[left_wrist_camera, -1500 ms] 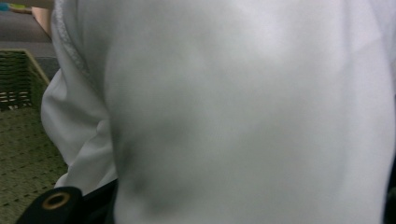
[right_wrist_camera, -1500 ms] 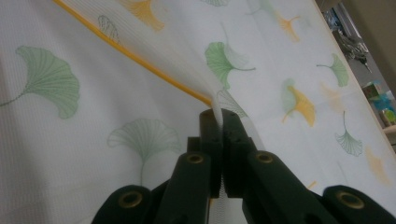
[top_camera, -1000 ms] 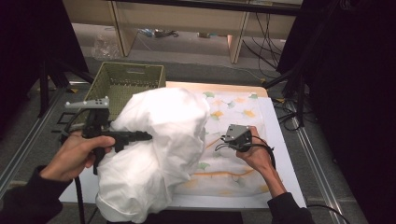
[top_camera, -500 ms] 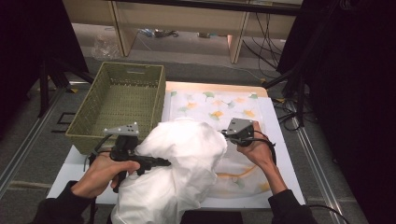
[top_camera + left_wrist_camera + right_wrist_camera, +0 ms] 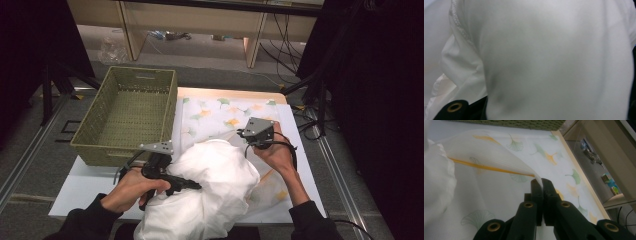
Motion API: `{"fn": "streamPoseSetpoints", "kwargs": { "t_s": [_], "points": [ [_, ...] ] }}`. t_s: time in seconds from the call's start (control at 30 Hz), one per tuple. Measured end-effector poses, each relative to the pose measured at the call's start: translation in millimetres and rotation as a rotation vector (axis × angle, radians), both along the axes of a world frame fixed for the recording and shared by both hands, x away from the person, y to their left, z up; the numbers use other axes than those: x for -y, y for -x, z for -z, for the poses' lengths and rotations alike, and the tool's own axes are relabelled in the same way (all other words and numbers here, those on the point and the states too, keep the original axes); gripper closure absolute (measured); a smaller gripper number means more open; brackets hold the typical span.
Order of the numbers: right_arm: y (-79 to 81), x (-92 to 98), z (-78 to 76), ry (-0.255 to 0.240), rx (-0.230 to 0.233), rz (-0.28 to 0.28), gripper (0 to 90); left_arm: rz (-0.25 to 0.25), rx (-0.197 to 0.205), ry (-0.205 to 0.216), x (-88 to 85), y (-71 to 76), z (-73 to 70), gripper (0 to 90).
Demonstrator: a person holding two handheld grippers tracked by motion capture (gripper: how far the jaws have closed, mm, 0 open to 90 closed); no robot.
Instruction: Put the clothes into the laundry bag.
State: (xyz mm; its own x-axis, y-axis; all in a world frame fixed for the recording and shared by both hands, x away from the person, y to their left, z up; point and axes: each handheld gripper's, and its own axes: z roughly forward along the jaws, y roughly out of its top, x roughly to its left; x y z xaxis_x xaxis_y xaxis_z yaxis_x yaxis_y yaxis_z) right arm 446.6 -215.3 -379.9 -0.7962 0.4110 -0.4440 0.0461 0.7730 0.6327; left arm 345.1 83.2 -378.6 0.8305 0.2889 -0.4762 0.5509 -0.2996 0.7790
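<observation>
- Right of the white garment (image 5: 215, 192): right tongs (image 5: 541, 182) pinch the ginkgo-print cloth (image 5: 220, 117) edge, closed.
- Left tongs (image 5: 192, 186) buried in garment folds; grip cannot be told.

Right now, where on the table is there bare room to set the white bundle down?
The basket is empty. The far part of the leaf cloth, between basket and right tool, is bare, as is the white strip left of the left hand. The near middle is crowded by the bundle.
</observation>
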Motion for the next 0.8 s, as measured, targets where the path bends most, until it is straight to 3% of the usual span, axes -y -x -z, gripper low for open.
{"fn": "streamPoseSetpoints", "kwargs": {
  "t_s": [0.2, 0.23, 0.3, 0.37, 0.43, 0.53, 0.6, 0.7, 0.73, 0.8],
  "points": [
    [9.9, -1.3, -16.9, -0.017, 0.049, 0.0, 90.0, 0.013, -0.019, -0.045, 27.1, -20.6, 14.2, 58.7],
    [10.6, -0.9, -19.9, -0.016, 0.056, -0.004, 90.0, -0.002, -0.031, -0.046, 30.4, -24.5, 18.7, 58.7],
    [12.4, -0.6, -23.7, -0.021, 0.073, -0.012, 90.0, -0.043, -0.016, -0.088, 35.4, -32.1, 26.5, 58.4],
    [14.6, -1.8, -24.6, -0.011, 0.07, -0.014, 90.0, -0.115, 0.069, -0.17, 37.4, -41.0, 31.6, 58.0],
    [15.9, -6.3, -23.6, 0.009, 0.071, -0.034, 90.0, -0.15, 0.029, -0.175, 31.6, -52.4, 35.9, 57.8],
    [16.8, -12.5, -20.7, 0.022, 0.065, -0.042, 90.0, -0.184, 0.026, -0.165, 24.7, -58.2, 34.7, 57.7],
    [16.9, -14.3, -19.9, 0.021, 0.063, -0.046, 90.0, -0.181, 0.032, -0.16, 26.1, -54.0, 30.1, 57.6],
    [17.2, -17.9, -20.0, 0.01, 0.06, -0.042, 90.0, -0.146, 0.089, -0.211, 38.6, -48.0, 25.6, 56.3],
    [17.7, -18.5, -20.7, 0.012, 0.064, -0.044, 90.0, -0.138, 0.089, -0.212, 44.8, -48.0, 26.3, 55.3],
    [20.6, -19.0, -22.7, 0.004, 0.055, -0.031, 90.0, -0.119, 0.044, -0.194, 57.4, -49.3, 31.5, 54.3]
  ]
}}
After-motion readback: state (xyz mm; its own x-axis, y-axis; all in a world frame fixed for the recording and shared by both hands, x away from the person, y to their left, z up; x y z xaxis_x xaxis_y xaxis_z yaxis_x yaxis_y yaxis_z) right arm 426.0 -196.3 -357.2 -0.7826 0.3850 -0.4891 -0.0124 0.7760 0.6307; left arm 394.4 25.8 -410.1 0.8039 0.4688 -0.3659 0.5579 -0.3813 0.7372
